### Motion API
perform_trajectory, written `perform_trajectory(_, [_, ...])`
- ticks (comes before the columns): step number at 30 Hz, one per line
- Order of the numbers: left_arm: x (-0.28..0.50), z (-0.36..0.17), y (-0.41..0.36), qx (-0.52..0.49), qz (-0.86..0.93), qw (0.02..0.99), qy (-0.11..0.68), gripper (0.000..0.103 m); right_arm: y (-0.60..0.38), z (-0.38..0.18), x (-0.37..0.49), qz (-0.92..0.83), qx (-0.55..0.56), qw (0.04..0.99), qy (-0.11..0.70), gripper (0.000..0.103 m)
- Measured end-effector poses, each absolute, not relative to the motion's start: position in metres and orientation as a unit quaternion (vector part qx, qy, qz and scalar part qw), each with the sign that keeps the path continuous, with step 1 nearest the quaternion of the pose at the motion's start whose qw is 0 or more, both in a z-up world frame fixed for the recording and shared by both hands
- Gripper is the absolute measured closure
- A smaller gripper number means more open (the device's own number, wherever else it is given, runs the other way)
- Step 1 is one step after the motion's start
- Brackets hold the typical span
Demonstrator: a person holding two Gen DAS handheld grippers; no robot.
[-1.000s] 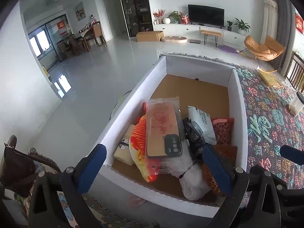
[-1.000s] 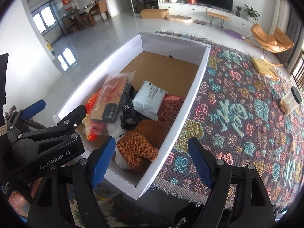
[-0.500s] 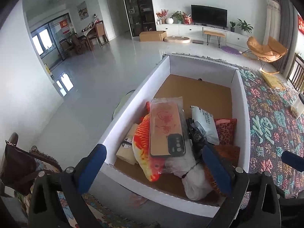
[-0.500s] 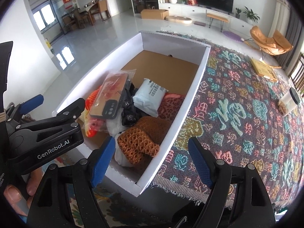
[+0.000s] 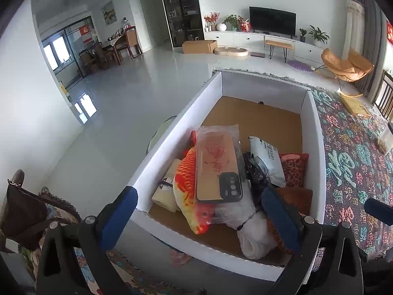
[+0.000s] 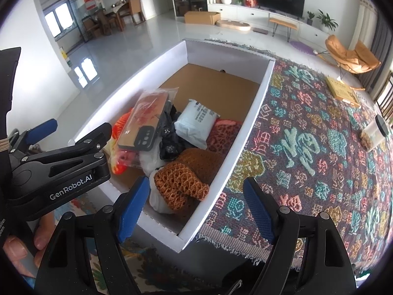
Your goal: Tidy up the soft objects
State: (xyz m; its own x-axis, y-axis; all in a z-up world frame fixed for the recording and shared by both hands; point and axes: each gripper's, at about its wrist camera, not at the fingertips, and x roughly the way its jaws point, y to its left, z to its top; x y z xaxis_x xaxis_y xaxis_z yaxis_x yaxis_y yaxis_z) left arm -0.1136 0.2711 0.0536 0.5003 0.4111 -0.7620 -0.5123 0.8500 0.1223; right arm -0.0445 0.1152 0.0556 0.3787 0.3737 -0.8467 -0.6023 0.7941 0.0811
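Living room, glossy white floor (image 5: 127,103), TV (image 5: 272,21) on far wall, orange chair (image 5: 346,64) at right. Patterned rug (image 6: 307,132) spread beside long white box (image 5: 169,132) with brown cardboard bottom. Soft objects piled at box's near end: fish plush (image 5: 186,184), bagged phone case (image 5: 216,164) lying on top of it, white pouch (image 6: 196,120), orange knit piece (image 6: 181,184). Left gripper (image 5: 196,218) hovering over near end, jaws wide apart, holding nothing. Right gripper (image 6: 196,206) likewise spread wide, empty, above box's near right wall.
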Motion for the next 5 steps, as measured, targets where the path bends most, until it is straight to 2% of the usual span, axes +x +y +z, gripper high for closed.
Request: perform_trajectory(5, [-0.1166, 0.0535, 0.2688, -0.060, 0.272, 0.867, 0.413, 0.003, 0.1150, 0.0567, -0.0459, 0.298, -0.123, 0.823, 0.467, 0.022])
